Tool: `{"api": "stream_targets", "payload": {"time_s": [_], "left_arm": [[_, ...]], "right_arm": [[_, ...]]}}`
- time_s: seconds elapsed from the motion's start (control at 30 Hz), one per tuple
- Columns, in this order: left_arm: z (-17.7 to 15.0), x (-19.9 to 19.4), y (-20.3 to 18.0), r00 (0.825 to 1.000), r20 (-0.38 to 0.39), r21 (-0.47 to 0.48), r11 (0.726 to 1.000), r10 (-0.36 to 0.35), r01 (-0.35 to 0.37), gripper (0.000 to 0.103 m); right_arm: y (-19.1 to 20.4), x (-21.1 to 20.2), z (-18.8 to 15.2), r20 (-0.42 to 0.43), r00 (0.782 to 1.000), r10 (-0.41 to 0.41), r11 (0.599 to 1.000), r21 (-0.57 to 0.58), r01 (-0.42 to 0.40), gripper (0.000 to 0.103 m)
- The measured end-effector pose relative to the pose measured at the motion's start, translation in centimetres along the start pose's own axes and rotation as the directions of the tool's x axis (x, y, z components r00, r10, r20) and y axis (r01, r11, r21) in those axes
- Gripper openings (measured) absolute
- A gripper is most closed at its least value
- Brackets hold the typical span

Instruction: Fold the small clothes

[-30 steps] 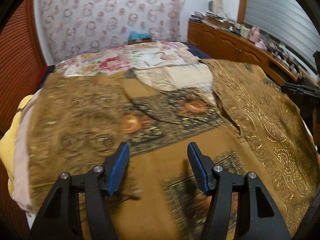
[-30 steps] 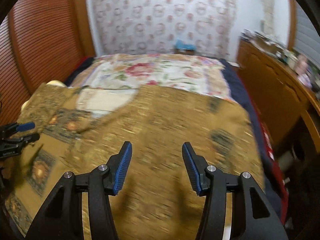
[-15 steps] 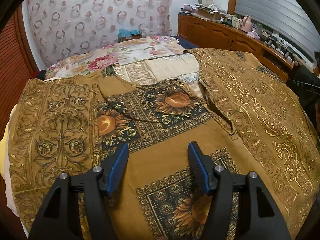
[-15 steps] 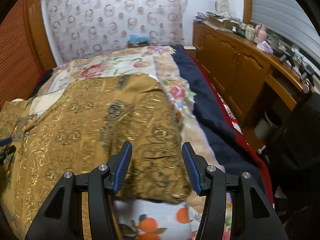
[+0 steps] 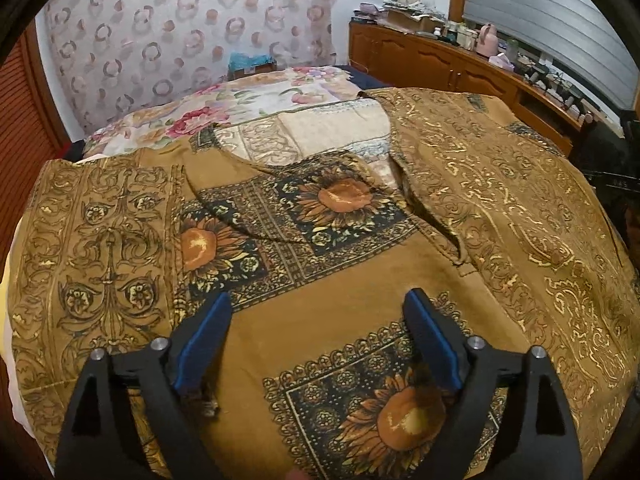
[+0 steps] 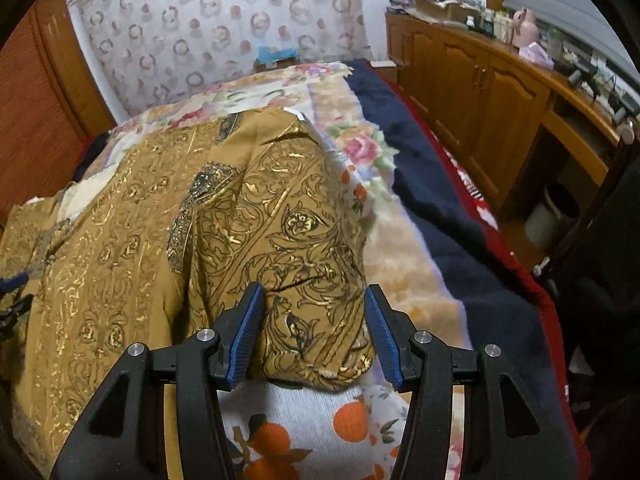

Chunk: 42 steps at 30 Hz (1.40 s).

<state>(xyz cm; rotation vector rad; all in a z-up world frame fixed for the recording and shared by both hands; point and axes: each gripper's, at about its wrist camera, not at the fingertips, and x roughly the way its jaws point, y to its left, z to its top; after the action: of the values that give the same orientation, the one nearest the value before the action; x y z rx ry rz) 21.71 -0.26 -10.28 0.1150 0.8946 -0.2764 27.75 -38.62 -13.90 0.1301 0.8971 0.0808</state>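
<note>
Right hand-held gripper has swung to the sleeve end

Jaws wide on both; the brown shirt lies spread on the bed, its sleeve now low-centre between the right fingers, seemingly ready for grasping. Left hand-held gripper hovers mid-shirt.

A bed with a floral cover and a dark blue blanket fills the room. Behind it hangs a pale curtain printed with rings. A long wooden cabinet with a cluttered top runs under a window blind. A slatted wooden door stands on the other side.
</note>
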Motion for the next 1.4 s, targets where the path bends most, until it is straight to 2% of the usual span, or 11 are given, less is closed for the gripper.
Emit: {"api": "stream_targets", "payload": {"time_s": [0.1, 0.13, 0.23, 0.33, 0.47, 0.63, 0.7, 0.9, 1.1, 1.23, 1.4], "left_arm": [[-0.1, 0.1, 0.0, 1.0, 0.0, -0.002, 1.0, 0.0, 0.0, 0.091], [-0.1, 0.0, 0.0, 1.0, 0.0, -0.003, 1.0, 0.002, -0.002, 0.091], [-0.1, 0.1, 0.2, 1.0, -0.001, -0.007, 1.0, 0.002, -0.002, 0.091], [-0.1, 0.1, 0.3, 1.0, -0.001, -0.01, 1.0, 0.002, -0.002, 0.092], [0.0, 0.1, 0.3, 1.0, -0.002, -0.015, 1.0, 0.003, -0.003, 0.092], [0.1, 0.2, 0.3, 1.0, -0.002, -0.036, 0.999, 0.015, -0.015, 0.092], [0.2, -0.3, 0.3, 1.0, 0.027, -0.044, 0.999, 0.011, -0.01, 0.092], [0.5, -2.8, 0.8, 0.995, 0.095, -0.065, 0.998, -0.017, 0.023, 0.092], [0.4, -5.0, 2.2, 0.987, 0.158, -0.094, 0.995, -0.028, 0.043, 0.092], [0.4, -5.8, 2.2, 0.983, 0.183, -0.099, 0.994, -0.019, 0.038, 0.092], [0.3, -6.4, 1.9, 0.98, 0.196, -0.104, 0.993, -0.034, 0.055, 0.092]], "right_arm": [[0.1, -0.2, -0.2, 0.0, 1.0, 0.023, 1.0, -0.004, -0.023, 0.046], [0.2, -0.3, -0.3, 0.001, 1.0, 0.03, 1.0, -0.008, -0.03, 0.042], [0.6, -0.6, -0.4, 0.009, 1.0, 0.008, 0.999, -0.035, -0.008, 0.037], [1.1, -0.9, -0.3, 0.035, 0.997, -0.067, 0.995, -0.074, 0.069, 0.016], [1.6, -1.8, -0.4, 0.082, 0.993, -0.082, 0.991, -0.098, 0.09, 0.005], [2.5, -3.7, 1.3, 0.176, 0.983, -0.056, 0.991, -0.112, 0.077, 0.004], [3.4, -4.2, 2.4, 0.205, 0.978, -0.038, 0.99, -0.128, 0.065, 0.003], [8.1, -4.8, 5.0, 0.257, 0.962, 0.088, 0.977, -0.213, -0.033, 0.003], [14.4, -3.6, 5.1, 0.208, 0.952, 0.223, 0.934, -0.324, -0.149, 0.003], [18.2, -2.0, 3.9, 0.129, 0.945, 0.301, 0.898, -0.371, -0.235, 0.005], [19.5, -1.3, 2.6, 0.089, 0.958, 0.271, 0.893, -0.395, -0.216, 0.02]]}}
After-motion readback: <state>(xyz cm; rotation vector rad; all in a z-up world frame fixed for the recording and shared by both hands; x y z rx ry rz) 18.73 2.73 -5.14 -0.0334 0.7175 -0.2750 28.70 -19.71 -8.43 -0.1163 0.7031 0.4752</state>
